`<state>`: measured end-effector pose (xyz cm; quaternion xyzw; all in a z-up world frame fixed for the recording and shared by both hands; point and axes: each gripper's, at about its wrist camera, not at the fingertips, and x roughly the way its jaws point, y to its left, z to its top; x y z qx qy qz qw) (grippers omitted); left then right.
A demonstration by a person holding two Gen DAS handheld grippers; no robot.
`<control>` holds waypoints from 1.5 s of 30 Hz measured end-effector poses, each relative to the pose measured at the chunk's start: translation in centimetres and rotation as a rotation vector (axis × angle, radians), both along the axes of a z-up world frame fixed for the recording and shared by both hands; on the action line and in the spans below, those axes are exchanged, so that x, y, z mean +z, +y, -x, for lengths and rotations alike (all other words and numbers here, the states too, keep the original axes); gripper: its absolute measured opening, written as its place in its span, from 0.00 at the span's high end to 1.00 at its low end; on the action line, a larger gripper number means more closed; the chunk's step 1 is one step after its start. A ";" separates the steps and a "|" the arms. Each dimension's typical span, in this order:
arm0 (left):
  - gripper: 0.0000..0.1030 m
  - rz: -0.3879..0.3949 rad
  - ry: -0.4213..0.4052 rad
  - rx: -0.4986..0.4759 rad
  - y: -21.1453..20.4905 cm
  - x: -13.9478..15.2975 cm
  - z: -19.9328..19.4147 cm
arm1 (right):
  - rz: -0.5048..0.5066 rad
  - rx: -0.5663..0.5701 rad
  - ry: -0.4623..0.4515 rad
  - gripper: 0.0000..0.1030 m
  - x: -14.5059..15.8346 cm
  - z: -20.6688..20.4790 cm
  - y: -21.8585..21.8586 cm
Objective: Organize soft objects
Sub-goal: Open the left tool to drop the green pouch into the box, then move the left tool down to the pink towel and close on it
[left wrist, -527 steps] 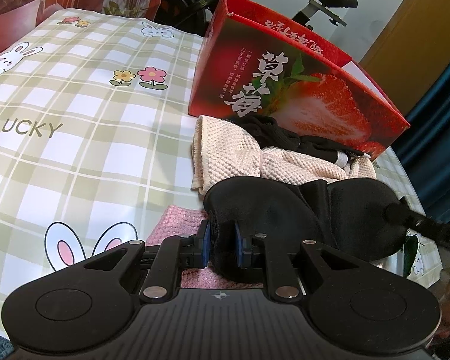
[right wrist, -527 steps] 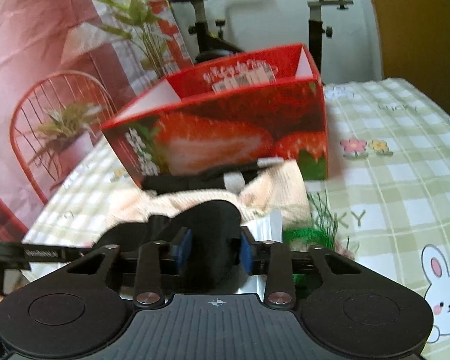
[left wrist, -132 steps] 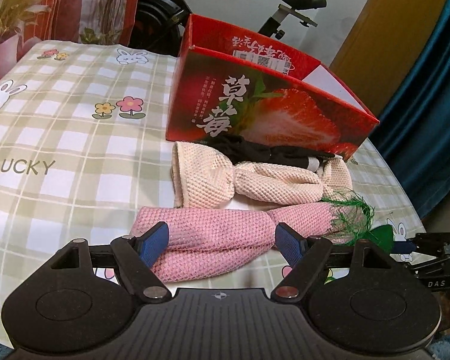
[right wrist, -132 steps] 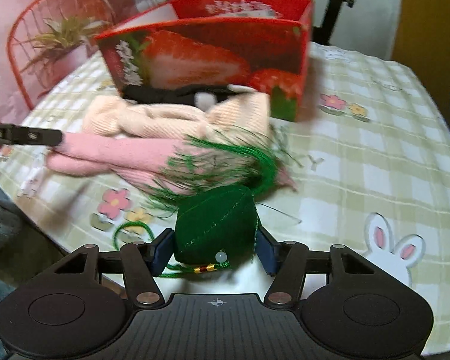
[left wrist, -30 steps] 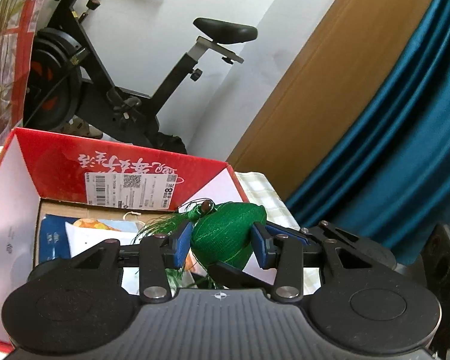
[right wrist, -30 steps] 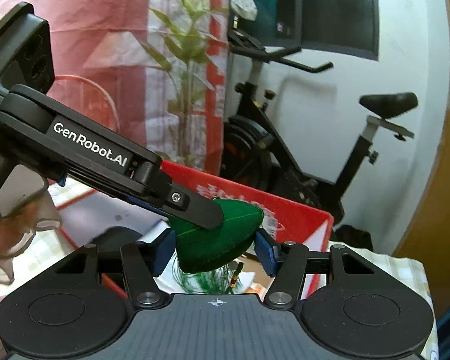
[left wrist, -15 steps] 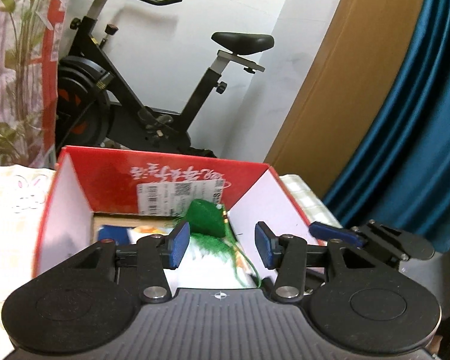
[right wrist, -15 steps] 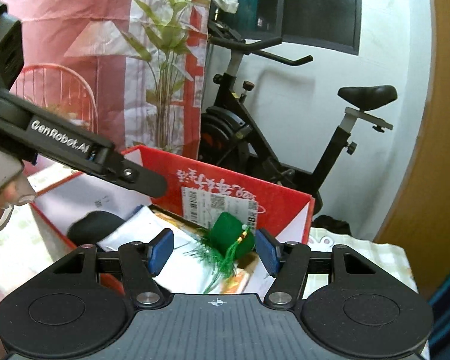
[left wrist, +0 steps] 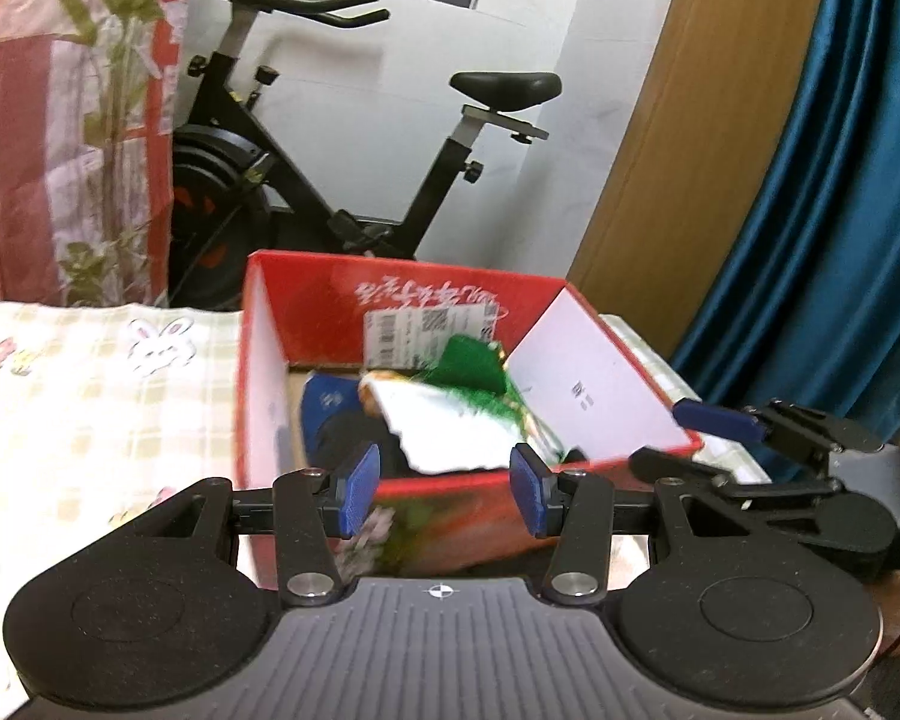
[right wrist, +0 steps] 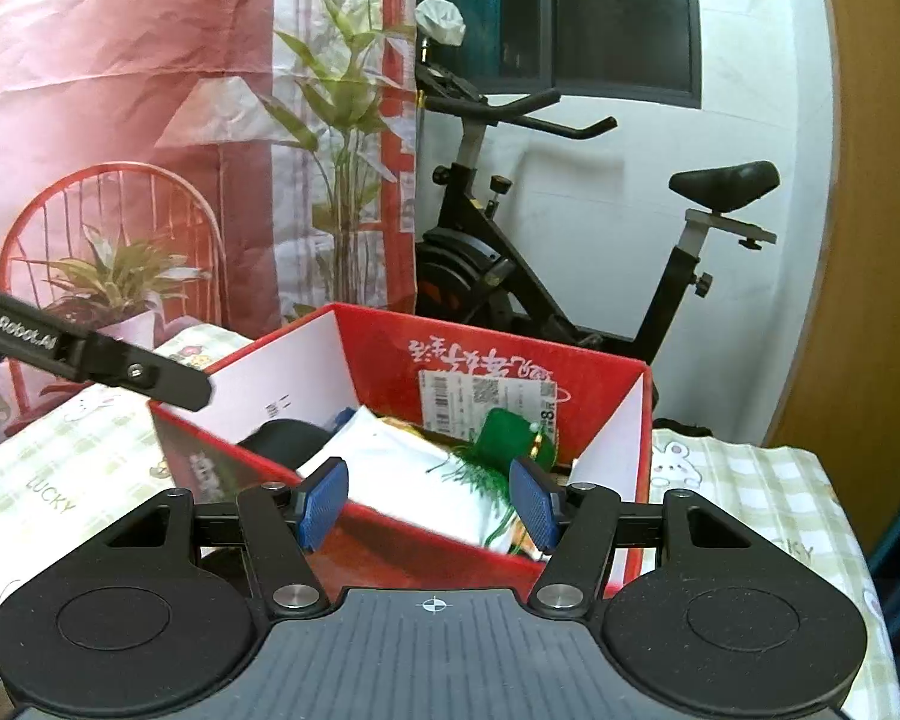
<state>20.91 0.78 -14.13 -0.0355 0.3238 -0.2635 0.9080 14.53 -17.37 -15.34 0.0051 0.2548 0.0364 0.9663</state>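
Note:
The red strawberry box point(left wrist: 402, 300) stands open on the checked tablecloth; it also shows in the right wrist view point(right wrist: 486, 354). The green tasselled pouch point(left wrist: 471, 369) lies inside it on white paper, also seen in the right wrist view point(right wrist: 510, 438). A black soft item point(right wrist: 285, 435) lies inside at the left. My left gripper point(left wrist: 444, 489) is open and empty, just before the box's near wall. My right gripper point(right wrist: 429, 501) is open and empty above the box's near rim. The right gripper's finger point(left wrist: 717, 420) shows beside the box's right side.
The checked tablecloth point(left wrist: 90, 408) with bunny and flower prints spreads left of the box. An exercise bike point(left wrist: 342, 180) stands behind the table. A wooden door point(left wrist: 690, 150) and a blue curtain point(left wrist: 840, 240) are at the right. A red chair with a plant point(right wrist: 108, 264) stands far left.
Both grippers have let go of the green pouch, which has dropped into the box. Both have pulled back from the box and opened wider.

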 end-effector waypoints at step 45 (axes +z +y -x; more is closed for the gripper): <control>0.38 -0.115 0.198 0.175 5.4 -11.6 9.3 | -0.030 -0.107 0.247 0.30 -10.1 8.5 2.5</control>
